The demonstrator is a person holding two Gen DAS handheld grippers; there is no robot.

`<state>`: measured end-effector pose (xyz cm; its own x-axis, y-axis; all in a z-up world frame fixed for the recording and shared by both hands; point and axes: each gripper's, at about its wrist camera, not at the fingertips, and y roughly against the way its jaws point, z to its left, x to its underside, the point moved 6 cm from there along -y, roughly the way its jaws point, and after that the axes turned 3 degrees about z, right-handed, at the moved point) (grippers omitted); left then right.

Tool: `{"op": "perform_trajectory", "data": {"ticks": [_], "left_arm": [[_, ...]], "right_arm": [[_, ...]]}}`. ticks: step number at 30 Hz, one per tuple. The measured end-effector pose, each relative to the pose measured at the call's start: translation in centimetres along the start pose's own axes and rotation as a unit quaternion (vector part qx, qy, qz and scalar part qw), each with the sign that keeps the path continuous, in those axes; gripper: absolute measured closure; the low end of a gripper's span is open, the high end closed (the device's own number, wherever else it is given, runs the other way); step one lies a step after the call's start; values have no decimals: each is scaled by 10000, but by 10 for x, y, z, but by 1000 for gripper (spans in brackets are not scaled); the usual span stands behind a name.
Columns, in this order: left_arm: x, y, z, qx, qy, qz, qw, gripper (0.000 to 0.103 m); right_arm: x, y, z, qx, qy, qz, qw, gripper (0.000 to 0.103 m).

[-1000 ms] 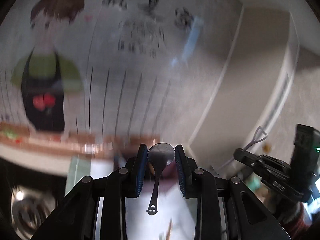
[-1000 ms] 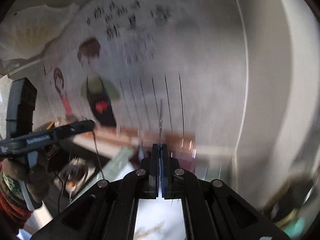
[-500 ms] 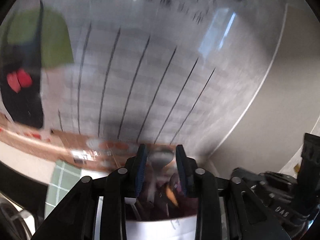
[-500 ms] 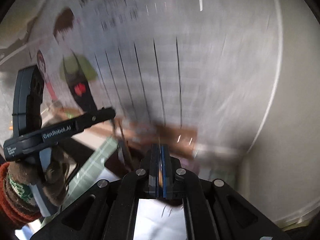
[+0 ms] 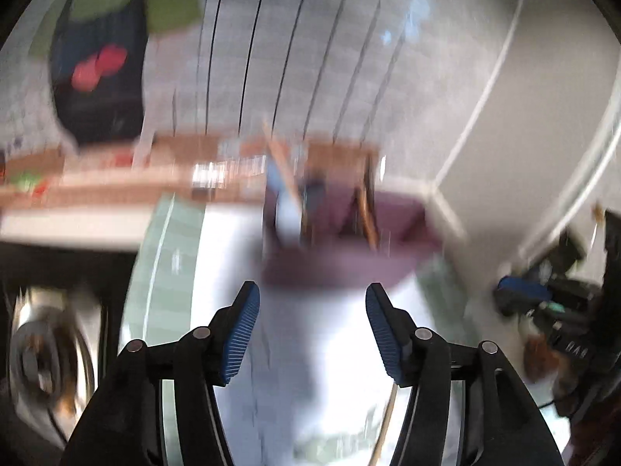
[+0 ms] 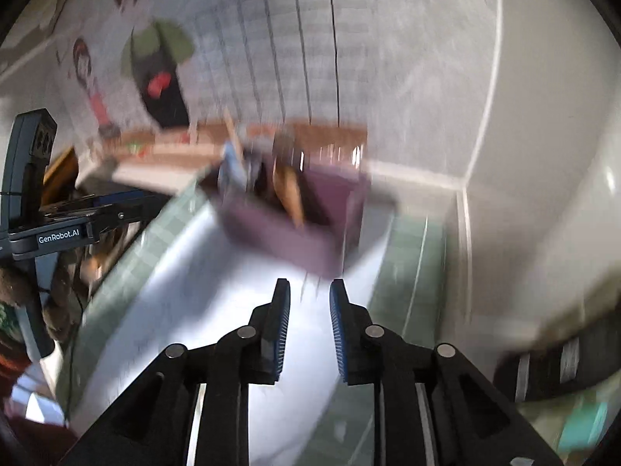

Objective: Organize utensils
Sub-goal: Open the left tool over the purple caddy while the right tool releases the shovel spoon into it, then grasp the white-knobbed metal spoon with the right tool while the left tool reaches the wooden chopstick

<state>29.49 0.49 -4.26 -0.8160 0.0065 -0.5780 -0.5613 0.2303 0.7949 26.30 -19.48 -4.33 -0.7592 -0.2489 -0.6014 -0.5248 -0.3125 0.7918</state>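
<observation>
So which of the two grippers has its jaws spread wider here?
The left gripper: its blue pads stand far apart and empty, while the right gripper shows only a narrow gap. Both are opening.

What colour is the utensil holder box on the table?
Purple, a dull plum shade. The utensil holder box shows best in the right wrist view, though it is blurred.
</observation>
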Motion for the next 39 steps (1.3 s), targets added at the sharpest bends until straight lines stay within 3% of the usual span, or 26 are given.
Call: {"op": "perform_trajectory", "data": {"ticks": [6,10,14,19,29,32,36,37,39], "left_arm": [[95,-19,-5,60,30,905,9959,45],[125,-14,-14,-13,-84,994,9950,45],[145,-3,-22,-126,-253,1003,9946,45],[152,11,-16,-229,-181,950,9950,45],[156,28,-6,-317,-50,855,9958,45],[155,28,-10,-307,-111,854,9958,45],[154,25,-18,-272,-222,888,9954,45],[154,24,-20,-262,-249,902,9953,45],[154,19,-26,-170,-354,1003,9942,45]], "right_arm": [[96,-3,21,-538,163,818,9951,82],[142,-4,51,-902,542,1146,9878,82],[161,-9,84,-978,1095,1206,9818,81],[163,-27,103,-713,1599,1348,9753,81],[158,-48,110,-464,1900,1457,9698,79],[153,-48,103,-484,1593,1419,9758,86],[141,-46,79,-399,991,1264,9862,88],[137,-43,69,-340,797,1201,9890,96],[134,-37,55,-279,530,1098,9921,98]]}}
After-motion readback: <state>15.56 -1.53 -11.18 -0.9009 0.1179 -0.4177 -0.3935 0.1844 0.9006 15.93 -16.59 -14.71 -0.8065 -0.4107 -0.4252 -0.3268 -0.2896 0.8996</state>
